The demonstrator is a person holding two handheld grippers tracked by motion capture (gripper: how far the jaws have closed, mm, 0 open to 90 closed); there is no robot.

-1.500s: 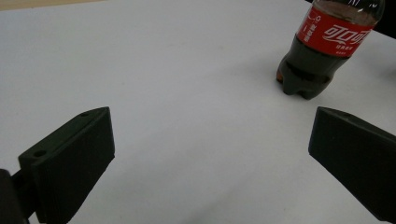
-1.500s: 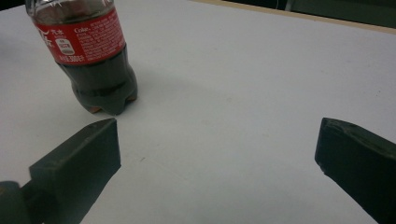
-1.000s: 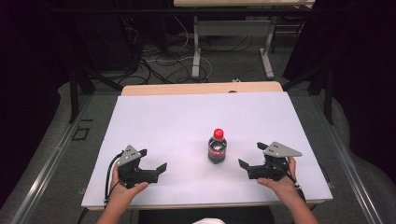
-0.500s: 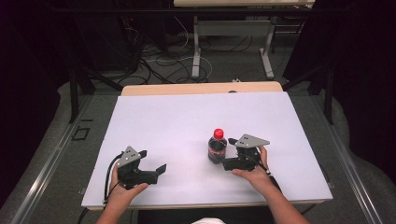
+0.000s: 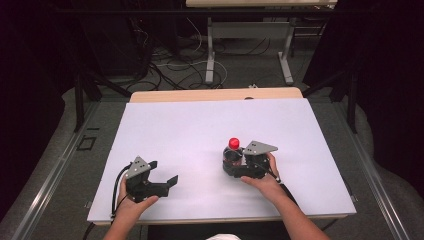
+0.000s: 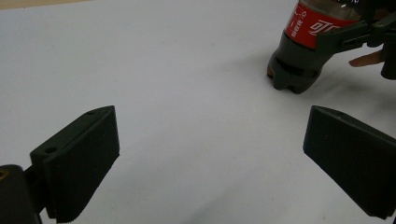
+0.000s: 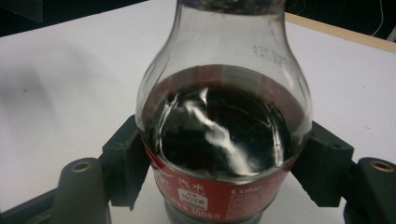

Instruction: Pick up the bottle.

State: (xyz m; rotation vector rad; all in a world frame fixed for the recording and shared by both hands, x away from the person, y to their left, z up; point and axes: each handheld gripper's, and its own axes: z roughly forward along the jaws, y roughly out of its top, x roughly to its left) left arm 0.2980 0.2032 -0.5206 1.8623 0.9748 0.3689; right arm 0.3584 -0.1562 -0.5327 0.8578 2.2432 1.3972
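Observation:
A small cola bottle [image 5: 234,144] with a red cap, a red label and dark drink inside stands upright on the white table [image 5: 190,130], right of centre. My right gripper [image 5: 233,165] has just been closing its jaws and is shut on the bottle's lower body. In the right gripper view the bottle [image 7: 224,126] stands between the pads [image 7: 125,161], which press on its label from both sides. My left gripper [image 5: 164,172] rests near the front left of the table, open and with nothing in it. In the left gripper view its jaws [image 6: 210,158] stand wide apart, with the bottle [image 6: 299,56] far ahead to the right.
The white sheet covers a wooden tabletop whose far edge [image 5: 215,95] shows as a tan strip. Beyond it are metal table legs [image 5: 210,55] and loose cables [image 5: 175,62] on a dark floor. Black curtains close both sides.
My right gripper has moved left across the table to the bottle and its jaws have closed on it. The left gripper has stayed where it was.

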